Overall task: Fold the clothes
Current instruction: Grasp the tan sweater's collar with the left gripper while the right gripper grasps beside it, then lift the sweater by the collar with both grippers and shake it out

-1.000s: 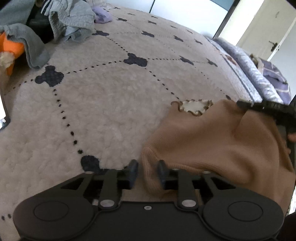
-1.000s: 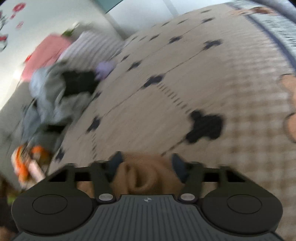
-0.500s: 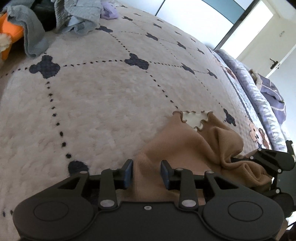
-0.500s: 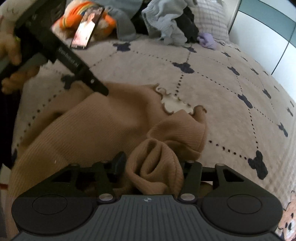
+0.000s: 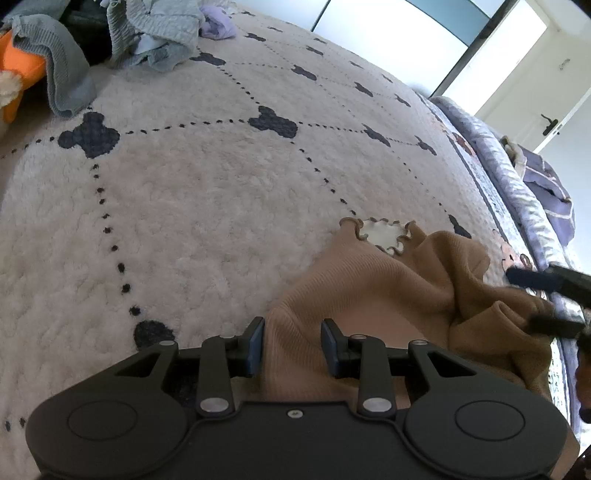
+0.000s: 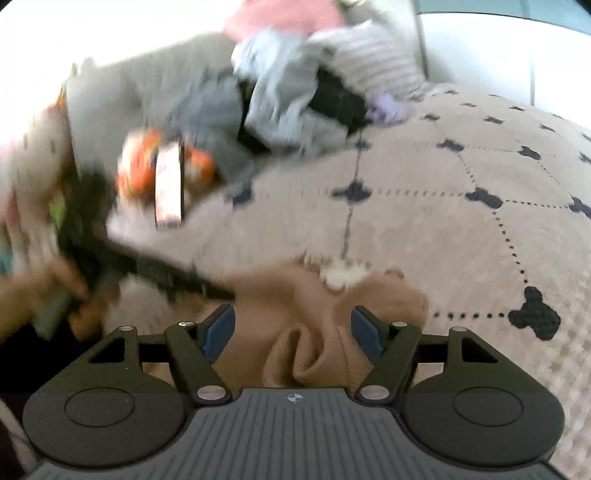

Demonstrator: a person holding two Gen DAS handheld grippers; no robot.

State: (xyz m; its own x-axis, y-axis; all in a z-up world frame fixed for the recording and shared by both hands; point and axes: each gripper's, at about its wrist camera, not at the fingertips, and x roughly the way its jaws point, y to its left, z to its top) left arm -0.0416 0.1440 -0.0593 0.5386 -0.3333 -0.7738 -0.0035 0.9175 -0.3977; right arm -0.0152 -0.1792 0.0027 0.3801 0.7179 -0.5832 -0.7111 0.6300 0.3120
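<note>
no text, label, brand or number can be read anywhere in either view.

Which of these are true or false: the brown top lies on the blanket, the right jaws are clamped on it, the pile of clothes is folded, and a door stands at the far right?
1. The brown top lies on the blanket. True.
2. The right gripper is clamped on it. False: its jaws have just been opening; cloth sits loose between them.
3. The pile of clothes is folded. False: crumpled heap.
4. A door stands at far right. True.
</note>
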